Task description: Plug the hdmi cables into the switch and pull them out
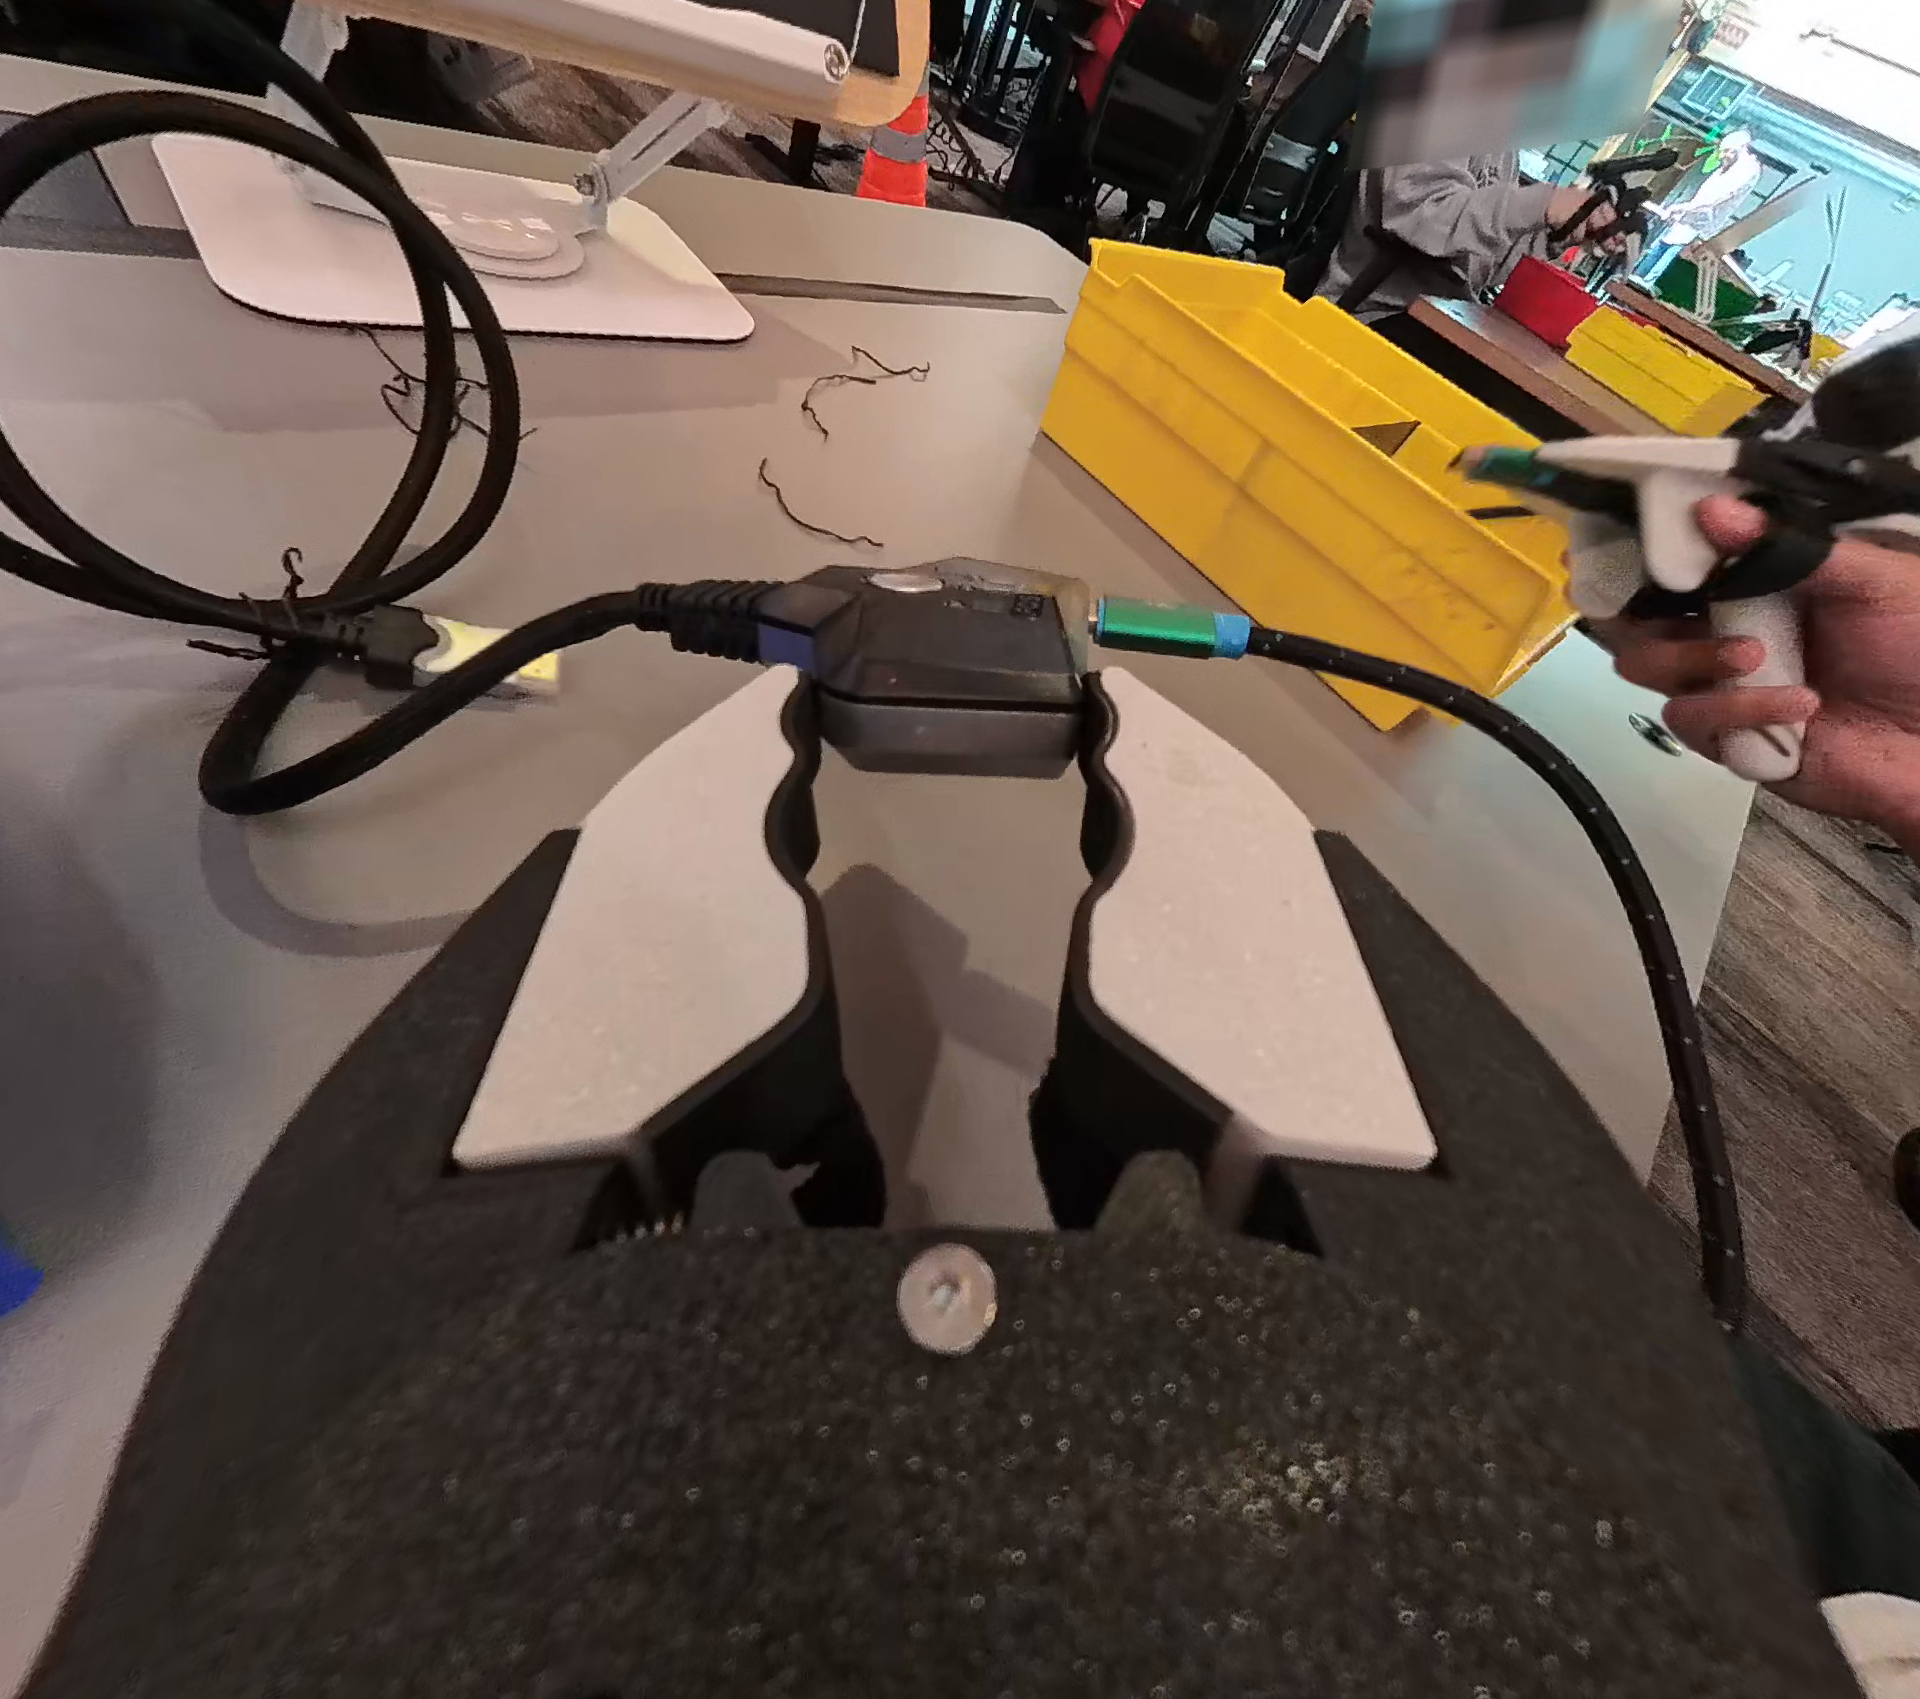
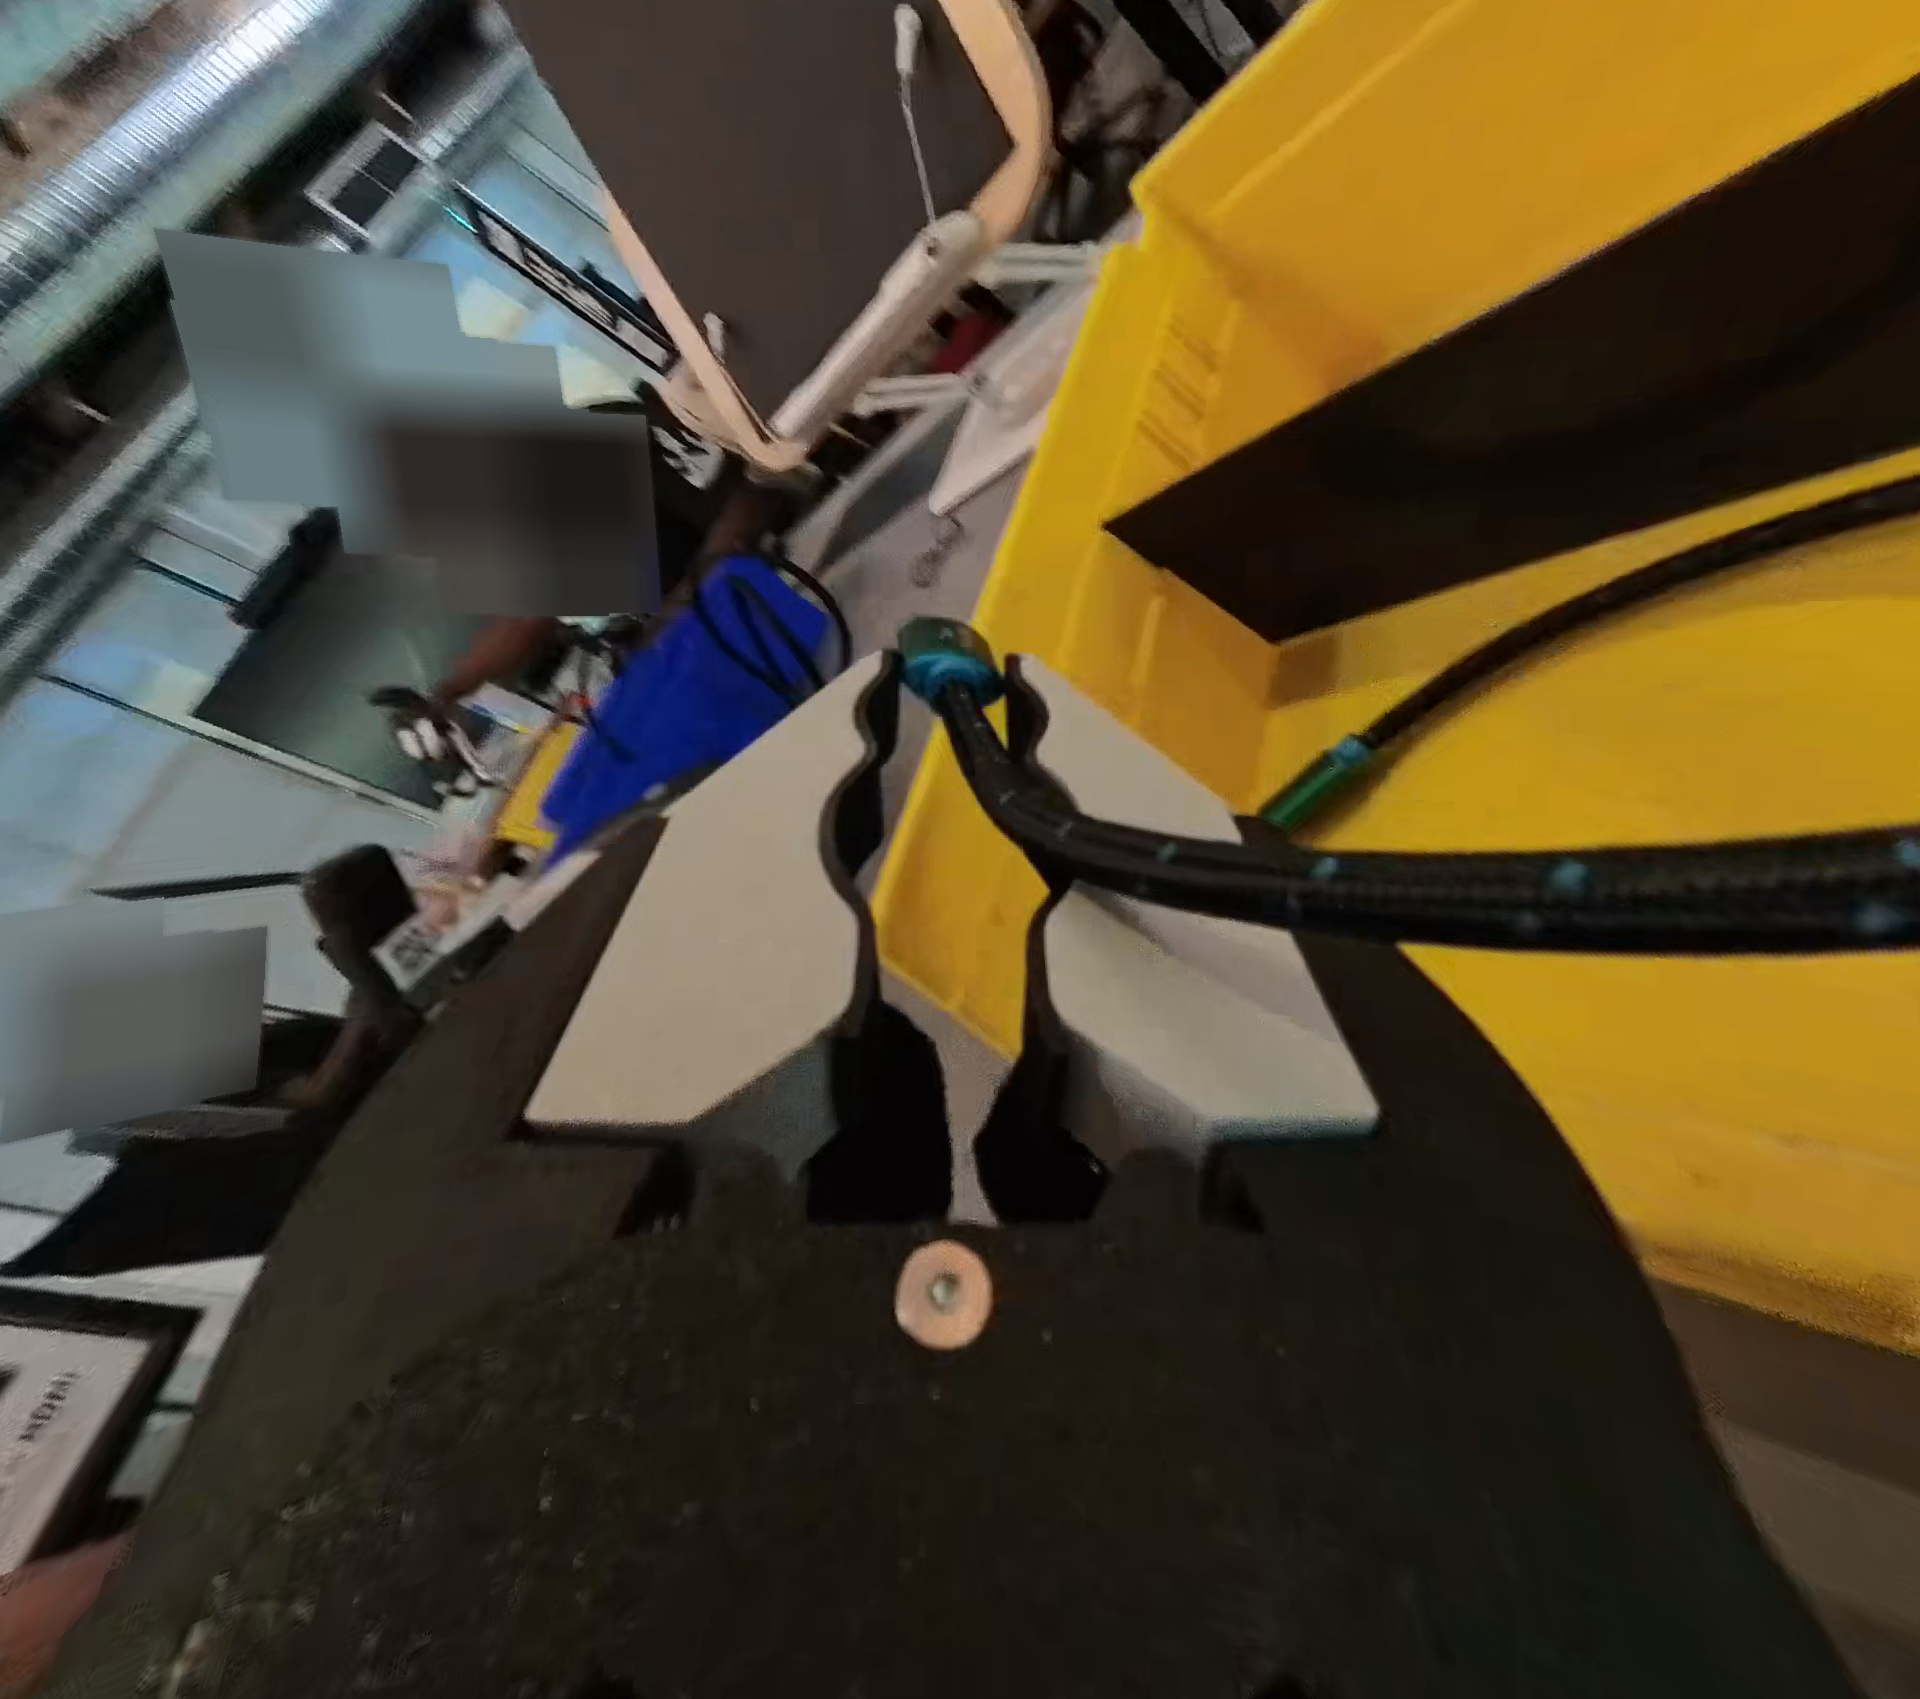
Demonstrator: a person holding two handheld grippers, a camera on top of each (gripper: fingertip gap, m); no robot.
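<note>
My left gripper (image 1: pixel 945 704) is shut on the black HDMI switch (image 1: pixel 951 662) and holds it just above the grey table (image 1: pixel 883 423). A black cable with a blue-banded plug (image 1: pixel 727 623) sits in the switch's left side. A green plug with a blue collar (image 1: pixel 1164 626) sits at its right side, and its braided cable hangs off to the right. My right gripper (image 2: pixel 951 678) is shut on another green plug (image 2: pixel 940 641) with a braided cable, over the yellow bin (image 2: pixel 1558 299). It also shows in the left wrist view (image 1: pixel 1501 470), to the right of the switch and apart from it.
A third green plug (image 2: pixel 1314 792) lies in the yellow bin (image 1: pixel 1299 444). A loose black plug (image 1: pixel 405 647) and coiled black cable (image 1: pixel 457 361) lie at the left. A white stand (image 1: pixel 447 267) is behind. The table edge (image 1: pixel 1704 870) is at the right. A blue bin (image 2: pixel 686 693) is farther off. My hands' fingertips stand some 35 centimetres from each other.
</note>
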